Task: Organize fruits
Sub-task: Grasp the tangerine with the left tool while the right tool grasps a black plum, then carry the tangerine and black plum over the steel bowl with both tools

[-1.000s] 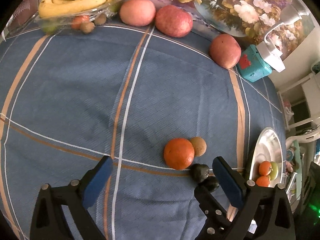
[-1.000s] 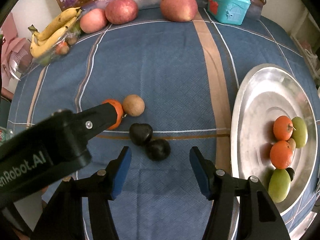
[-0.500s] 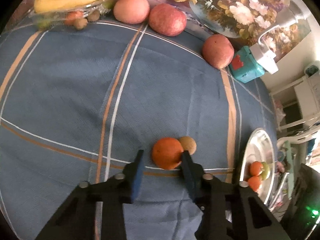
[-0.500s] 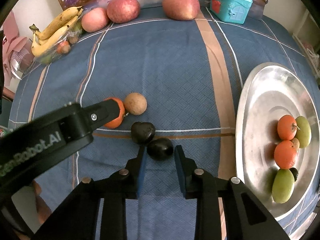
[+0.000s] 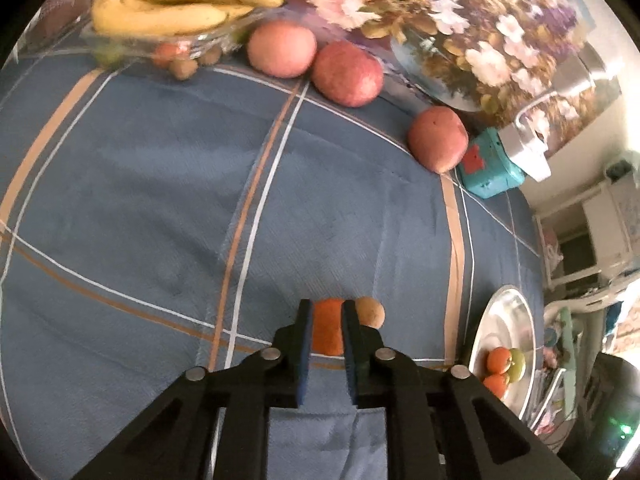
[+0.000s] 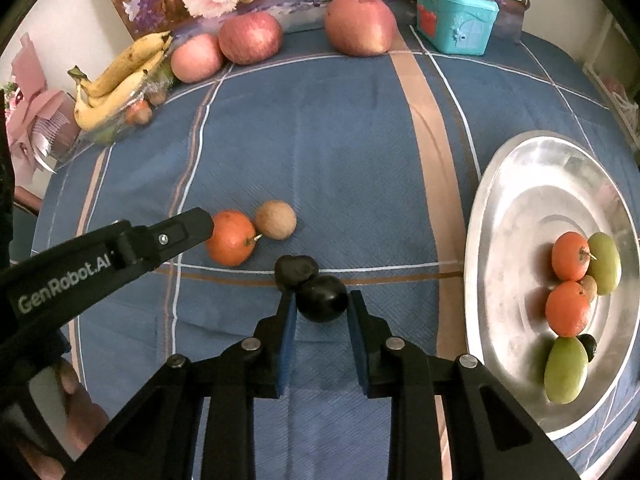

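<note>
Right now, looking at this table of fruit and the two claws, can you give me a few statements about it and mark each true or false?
1. The left claw is closed on an orange. True.
2. The right claw grips a banana. False: its fingers flank a dark plum.
3. The metal plate holds two oranges and two green fruits. True.
4. The brown round fruit lies on the plate. False: it rests on the blue tablecloth beside the orange.
5. The teal box sits beside the bananas. False: it is at the opposite far corner.
</note>
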`<state>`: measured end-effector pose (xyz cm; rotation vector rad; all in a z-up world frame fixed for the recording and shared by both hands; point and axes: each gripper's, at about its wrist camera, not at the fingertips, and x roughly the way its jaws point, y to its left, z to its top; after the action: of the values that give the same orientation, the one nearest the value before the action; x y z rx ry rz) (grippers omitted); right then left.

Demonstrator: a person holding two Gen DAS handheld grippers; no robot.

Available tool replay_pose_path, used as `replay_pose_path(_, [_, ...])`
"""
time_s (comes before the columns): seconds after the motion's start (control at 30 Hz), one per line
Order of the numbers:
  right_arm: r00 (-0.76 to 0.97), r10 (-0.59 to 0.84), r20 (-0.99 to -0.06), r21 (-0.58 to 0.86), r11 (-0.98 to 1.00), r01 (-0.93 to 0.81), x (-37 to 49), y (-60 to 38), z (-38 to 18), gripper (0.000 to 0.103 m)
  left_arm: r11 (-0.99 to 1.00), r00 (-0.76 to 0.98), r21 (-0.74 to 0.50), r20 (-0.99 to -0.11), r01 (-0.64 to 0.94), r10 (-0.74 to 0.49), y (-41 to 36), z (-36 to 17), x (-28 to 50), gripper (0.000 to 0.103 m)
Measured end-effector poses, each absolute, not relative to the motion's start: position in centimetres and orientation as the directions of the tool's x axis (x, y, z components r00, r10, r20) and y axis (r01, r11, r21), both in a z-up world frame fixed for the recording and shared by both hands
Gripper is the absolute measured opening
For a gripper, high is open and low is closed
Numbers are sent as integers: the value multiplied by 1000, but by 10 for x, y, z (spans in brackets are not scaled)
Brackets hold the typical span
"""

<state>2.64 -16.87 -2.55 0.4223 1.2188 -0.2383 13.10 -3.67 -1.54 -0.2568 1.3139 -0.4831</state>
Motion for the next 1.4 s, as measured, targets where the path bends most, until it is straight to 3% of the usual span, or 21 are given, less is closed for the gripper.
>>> replay_pose_path(0.07, [338, 41, -940, 182, 898, 400, 26, -169, -23, 27, 873, 167, -452, -861, 182, -480, -35, -19, 132, 55])
replay_pose_path(0.1, [338, 38, -940, 181, 898, 402, 26, -170, -23, 27, 870, 168, -458, -857, 182, -487, -35, -20, 131, 56])
replay_pose_path(0.33, [332, 43, -942, 186, 891, 414, 24, -174, -24, 27, 867, 152, -437, -865, 240, -478, -52, -25, 123, 53])
replay_pose_path(0.47, [331, 46, -943, 188, 891, 413, 25, -175, -24, 27, 877, 148, -408, -879, 254, -452, -56, -25, 122, 31])
replay_pose_path(1.0, [356, 47, -933, 208, 879, 429, 22, -185, -17, 27, 897, 242, -417, -864, 146, -441, -14, 4, 136, 29])
replay_pose_path(1.4, [378, 26, -925, 233, 826, 513, 6, -217, -3, 27, 889, 273, -427, -846, 164, -457, -15, 23, 131, 29])
